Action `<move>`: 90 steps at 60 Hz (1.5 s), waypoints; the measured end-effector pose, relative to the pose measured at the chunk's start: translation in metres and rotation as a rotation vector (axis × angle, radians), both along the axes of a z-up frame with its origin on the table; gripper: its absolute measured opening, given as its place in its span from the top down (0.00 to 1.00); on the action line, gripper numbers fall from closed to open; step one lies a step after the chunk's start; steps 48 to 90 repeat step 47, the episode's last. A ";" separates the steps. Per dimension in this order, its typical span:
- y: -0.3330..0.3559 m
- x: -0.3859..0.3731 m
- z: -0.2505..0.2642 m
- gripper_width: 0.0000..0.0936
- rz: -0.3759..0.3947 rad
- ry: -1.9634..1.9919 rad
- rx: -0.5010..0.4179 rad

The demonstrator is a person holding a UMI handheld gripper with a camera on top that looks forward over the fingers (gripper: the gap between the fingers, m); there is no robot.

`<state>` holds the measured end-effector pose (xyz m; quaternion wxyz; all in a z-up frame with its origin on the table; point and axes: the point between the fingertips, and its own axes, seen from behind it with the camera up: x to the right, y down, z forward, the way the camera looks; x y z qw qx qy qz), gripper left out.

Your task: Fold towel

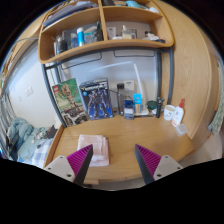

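A pale pink towel (92,148) lies folded in a small rectangle on the wooden desk (130,135), just ahead of my left finger. My gripper (113,160) hovers above the desk's front edge with its fingers wide apart and nothing between them. The left pad (80,157) overlaps the towel's near left corner in the view; the right pad (150,158) is over bare wood, well to the right of the towel.
Boxes with printed covers (85,100), a mug and small containers (137,103) and bottles (178,113) stand along the back of the desk. Wooden shelves (100,35) with items rise above. Clothes (20,135) pile to the left of the desk.
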<state>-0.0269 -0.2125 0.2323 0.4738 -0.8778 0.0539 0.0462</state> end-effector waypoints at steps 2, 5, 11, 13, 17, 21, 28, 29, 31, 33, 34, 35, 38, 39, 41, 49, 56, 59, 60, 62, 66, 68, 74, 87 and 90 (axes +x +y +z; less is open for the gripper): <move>-0.014 0.006 0.006 0.09 -0.001 -0.007 0.007; -0.029 0.014 0.012 0.09 -0.001 -0.018 0.017; -0.062 0.033 0.026 0.08 -0.003 -0.042 0.037; -0.071 0.037 0.029 0.09 -0.004 -0.041 0.040; -0.085 0.046 0.036 0.09 -0.009 -0.039 0.053; -0.094 0.056 0.042 0.08 -0.020 -0.044 0.060; -0.105 0.072 0.049 0.09 -0.038 -0.068 0.070; -0.107 0.073 0.049 0.09 -0.040 -0.071 0.071; -0.109 0.076 0.049 0.09 -0.043 -0.075 0.071; -0.112 0.077 0.050 0.09 -0.044 -0.079 0.073; -0.114 0.079 0.051 0.09 -0.044 -0.081 0.075; -0.115 0.079 0.051 0.09 -0.045 -0.083 0.077; -0.118 0.081 0.050 0.09 -0.048 -0.090 0.075; -0.119 0.081 0.049 0.09 -0.048 -0.091 0.074; -0.121 0.081 0.048 0.09 -0.050 -0.090 0.073; -0.125 0.080 0.044 0.09 -0.049 -0.085 0.068; -0.125 0.080 0.044 0.09 -0.049 -0.085 0.068; -0.125 0.080 0.044 0.09 -0.049 -0.085 0.068; -0.125 0.080 0.044 0.09 -0.049 -0.085 0.068; -0.125 0.080 0.044 0.09 -0.049 -0.085 0.068; -0.125 0.080 0.044 0.09 -0.049 -0.085 0.068; -0.125 0.080 0.044 0.09 -0.049 -0.085 0.068; -0.125 0.080 0.044 0.09 -0.049 -0.085 0.068; -0.125 0.080 0.044 0.09 -0.049 -0.085 0.068; -0.125 0.080 0.044 0.09 -0.049 -0.085 0.068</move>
